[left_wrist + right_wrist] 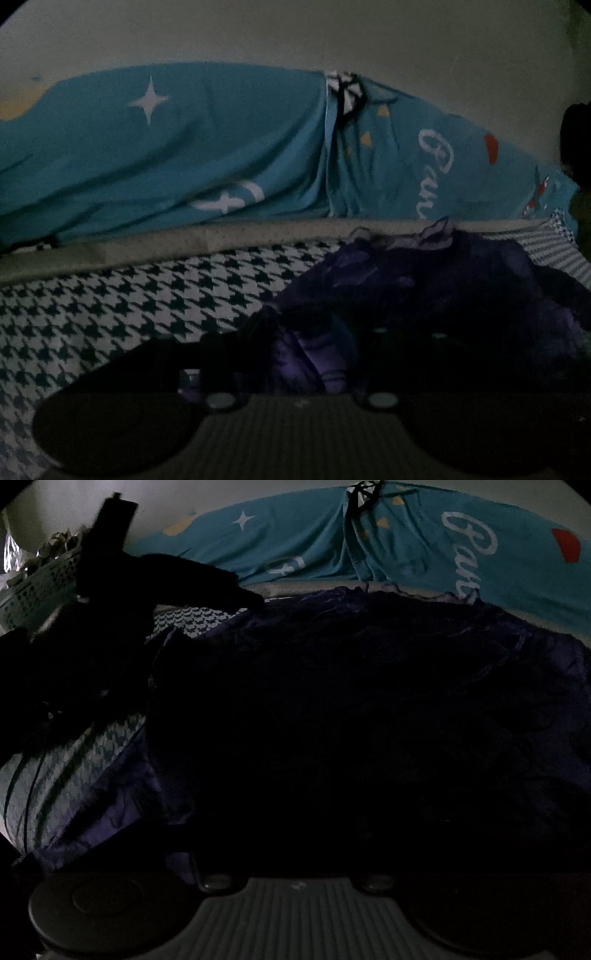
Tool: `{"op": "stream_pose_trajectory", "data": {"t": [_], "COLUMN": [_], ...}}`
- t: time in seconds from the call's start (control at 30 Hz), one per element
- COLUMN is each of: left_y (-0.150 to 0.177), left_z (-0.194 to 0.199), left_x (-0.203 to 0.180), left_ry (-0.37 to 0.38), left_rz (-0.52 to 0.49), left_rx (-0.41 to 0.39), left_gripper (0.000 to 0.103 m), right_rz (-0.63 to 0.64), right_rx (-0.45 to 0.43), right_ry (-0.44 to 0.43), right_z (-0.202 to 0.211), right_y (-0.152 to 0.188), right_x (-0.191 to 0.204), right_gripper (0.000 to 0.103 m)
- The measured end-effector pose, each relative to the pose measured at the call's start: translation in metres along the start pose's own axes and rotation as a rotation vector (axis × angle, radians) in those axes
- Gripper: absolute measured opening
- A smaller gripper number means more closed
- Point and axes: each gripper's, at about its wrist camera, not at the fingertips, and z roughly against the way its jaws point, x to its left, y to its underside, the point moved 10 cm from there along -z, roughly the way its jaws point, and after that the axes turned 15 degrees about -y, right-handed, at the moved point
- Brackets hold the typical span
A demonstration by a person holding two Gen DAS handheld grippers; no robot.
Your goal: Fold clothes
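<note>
A dark purple garment (424, 295) lies crumpled on the houndstooth bed cover (110, 302), its ruffled top edge close to the far edge of the bed where the teal pillows (166, 147) lean against the wall; in the right wrist view the same cloth spreads broad and fills most of the frame, reaching toward the near edge of the bed; the left gripper (295, 354) sits low over the garment's left margin, with purple fabric showing between its dark fingers, but the picture is too dim to say whether the pads press on the cloth or stand clear of it; the right gripper (295, 830) is lost in shadow against the dark cloth, so I cannot tell how its jaws stand or whether anything is caught in them; the left tool shows in the right wrist view as a black shape over the cloth's far left corner; by my judgement the step in hand is spreading and squaring the garment before the first fold, since it is bunched rather than flat; the next move likely calls for a firm pinch on each side edge, then a pull apart to smooth the wrinkles; thin slippery fabric may slide out of a shallow grip.
</note>
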Motion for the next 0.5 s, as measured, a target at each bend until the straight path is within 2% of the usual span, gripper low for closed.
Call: {"op": "stream_pose_trajectory", "data": {"t": [0.13, 0.2, 0.3, 0.43, 0.47, 0.5], "left_y": [-0.002, -0.005, -0.006, 0.0, 0.001, 0.001], "left_z": [-0.015, -0.02, -0.025, -0.035, -0.037, -0.038], "left_x": [0.002, 0.003, -0.003, -0.01, -0.011, -0.011], "left_ry": [-0.024, -0.034, -0.015, -0.004, -0.004, -0.009], "left_rz": [-0.025, -0.028, -0.048, -0.073, -0.072, -0.074], "left_rx": [0.013, 0.01, 0.02, 0.049, 0.052, 0.049], "left_gripper": [0.05, 0.055, 0.059, 0.058, 0.057, 0.051], "right_rz": [-0.003, 0.004, 0.012, 0.011, 0.013, 0.015], "right_rx": [-0.001, 0.0, 0.0, -0.004, -0.004, -0.005], "right_ry": [-0.002, -0.001, 0.001, 0.003, 0.004, 0.005], "right_z": [-0.001, -0.001, -0.002, -0.003, -0.003, -0.004], "right_y": [-0.001, -0.001, 0.0, -0.001, -0.001, -0.001], "right_x": [0.0, 0.0, 0.0, -0.001, -0.001, 0.0], "right_gripper": [0.057, 0.058, 0.058, 0.058, 0.058, 0.058]}}
